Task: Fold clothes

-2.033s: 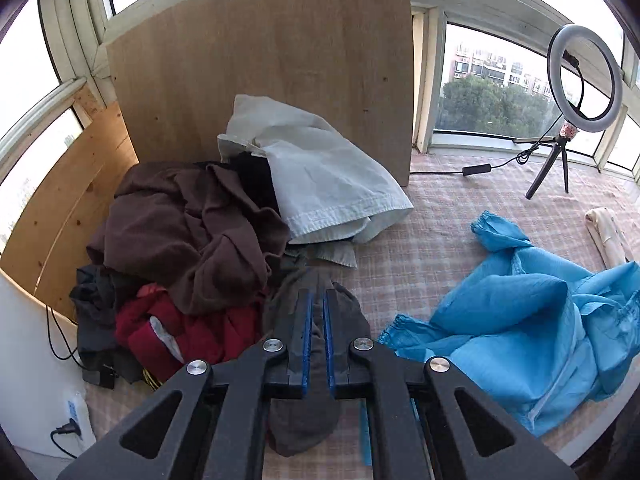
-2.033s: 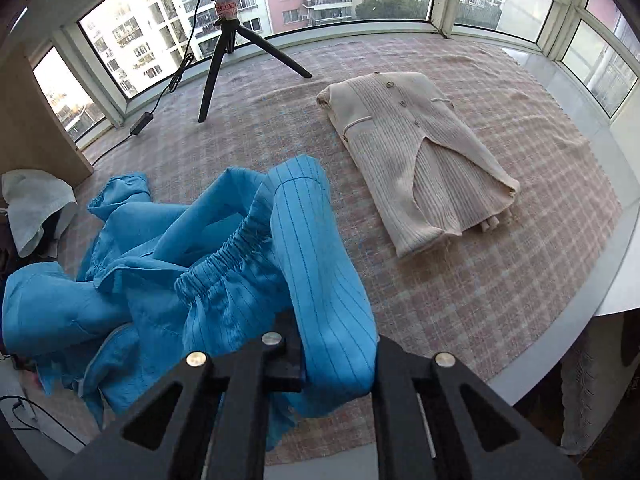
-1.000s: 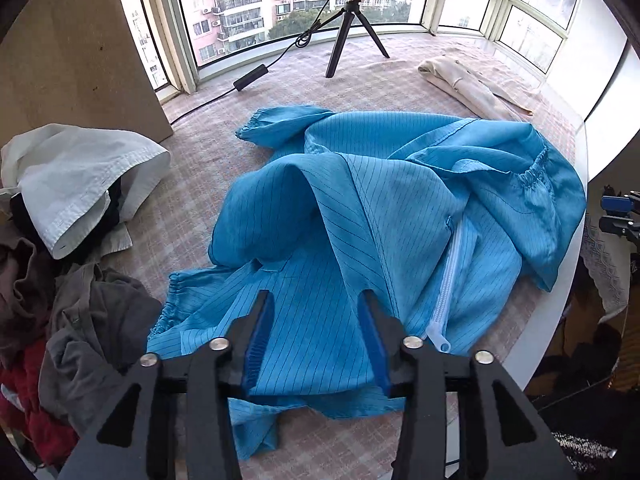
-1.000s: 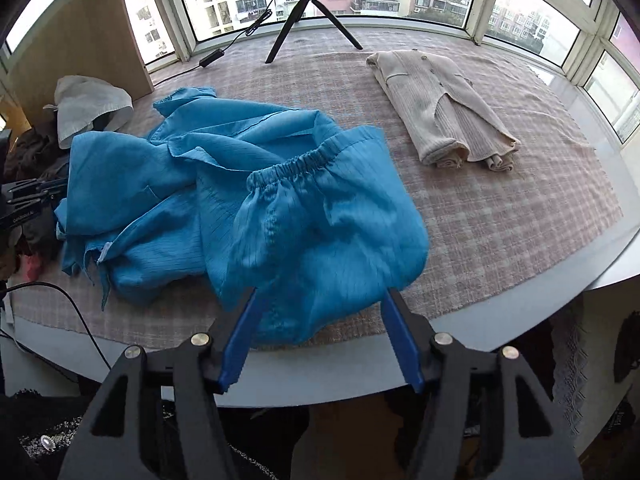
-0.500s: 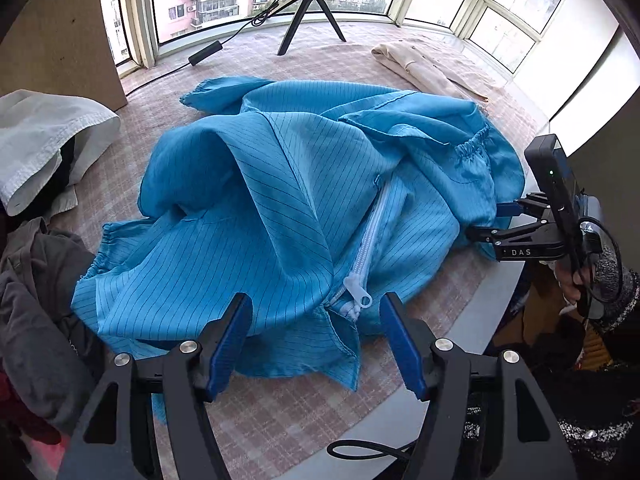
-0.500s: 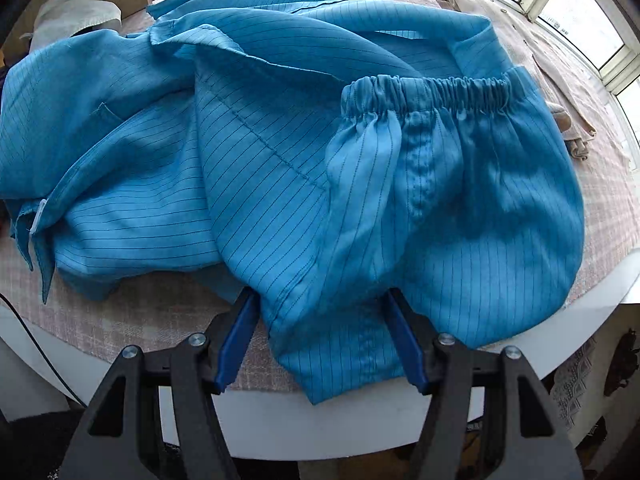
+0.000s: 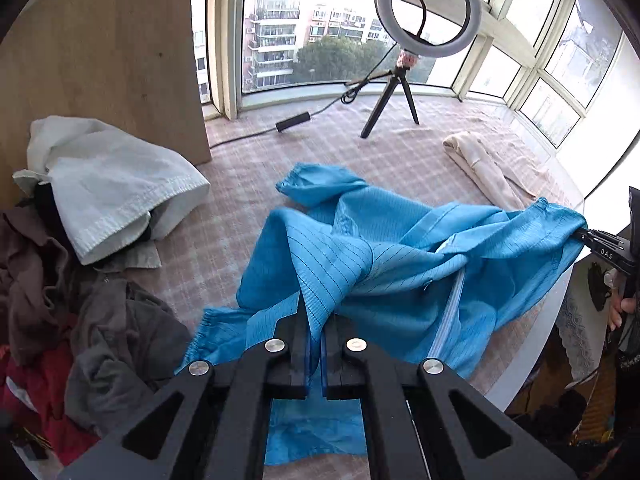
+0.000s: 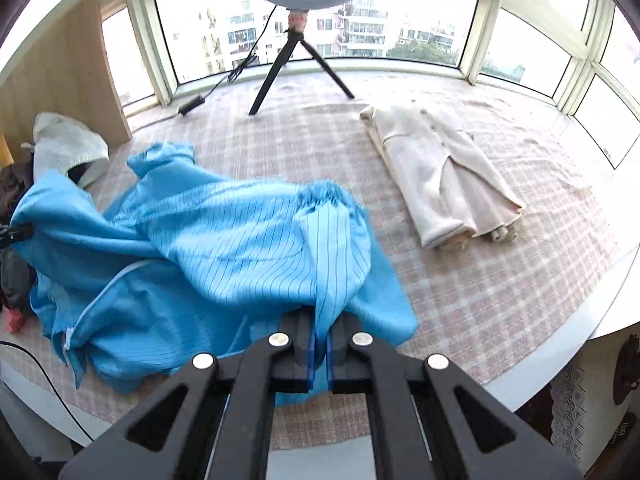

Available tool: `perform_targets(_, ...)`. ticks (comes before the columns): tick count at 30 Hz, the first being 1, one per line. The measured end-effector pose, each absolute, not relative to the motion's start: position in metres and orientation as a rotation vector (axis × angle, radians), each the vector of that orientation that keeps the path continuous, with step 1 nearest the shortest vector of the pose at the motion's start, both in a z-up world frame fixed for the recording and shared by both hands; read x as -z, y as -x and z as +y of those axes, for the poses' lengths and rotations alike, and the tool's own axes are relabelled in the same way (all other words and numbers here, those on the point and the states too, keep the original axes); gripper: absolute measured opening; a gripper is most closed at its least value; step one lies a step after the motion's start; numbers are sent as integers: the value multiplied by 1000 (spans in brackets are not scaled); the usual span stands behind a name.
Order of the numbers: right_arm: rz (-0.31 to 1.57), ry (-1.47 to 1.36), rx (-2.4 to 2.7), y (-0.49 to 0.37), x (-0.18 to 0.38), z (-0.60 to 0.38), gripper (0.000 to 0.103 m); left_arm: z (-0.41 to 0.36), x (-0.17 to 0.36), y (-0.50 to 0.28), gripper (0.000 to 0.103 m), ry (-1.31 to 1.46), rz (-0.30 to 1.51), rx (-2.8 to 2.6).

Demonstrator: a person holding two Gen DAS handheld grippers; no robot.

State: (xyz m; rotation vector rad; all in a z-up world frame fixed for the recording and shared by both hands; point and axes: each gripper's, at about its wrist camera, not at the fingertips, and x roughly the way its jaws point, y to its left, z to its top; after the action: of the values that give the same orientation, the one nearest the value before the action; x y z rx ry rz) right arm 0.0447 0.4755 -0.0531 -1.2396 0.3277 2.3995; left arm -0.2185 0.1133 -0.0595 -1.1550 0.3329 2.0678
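The left gripper [image 7: 314, 332] has its fingers clenched on a fold of the blue striped jacket [image 7: 400, 276], the cloth rising in a pinched ridge out of the narrow gap between the blue pads. The right gripper [image 8: 319, 336] is likewise clenched on the jacket [image 8: 224, 252], gripping a bunched strip of fabric just below the gathered elastic cuff [image 8: 332, 196]. In the left wrist view the right gripper [image 7: 600, 246] shows at the right border, holding the far end of the garment taut above the bench edge, with a hand [image 7: 618, 308] below it. The jacket lies crumpled across the front half of the bench [image 8: 500, 280], near its front edge, spread between the two grippers, with its white zipper [image 7: 450, 312] running down toward the front edge and one sleeve [image 7: 316, 186] reaching toward the middle of the bench. The bench is covered in a pink checked cloth. A folded cream cardigan [image 8: 440, 184] lies well apart from the jacket toward the right side of the bench. At the left end sits a pile of unfolded clothes [image 7: 80, 280], brown, grey and red, with a white garment [image 7: 112, 184] on top, beside a wooden board [image 7: 104, 56]. A ring light on a tripod [image 7: 426, 20] stands at the back edge by the windows.
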Motion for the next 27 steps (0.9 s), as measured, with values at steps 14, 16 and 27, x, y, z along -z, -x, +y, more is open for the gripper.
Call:
perform_targets(14,29,1399,-2097,127,57,586,21,104,72,366,18,1344,373,-2315)
perform_targets(16,127,1423,-2148,114,66,578,21,86,85,352,18,1336,363,-2297)
perform_targets(27,169,1723,-2508,88,135,378,59,46,158,295,44,1436,381,-2081)
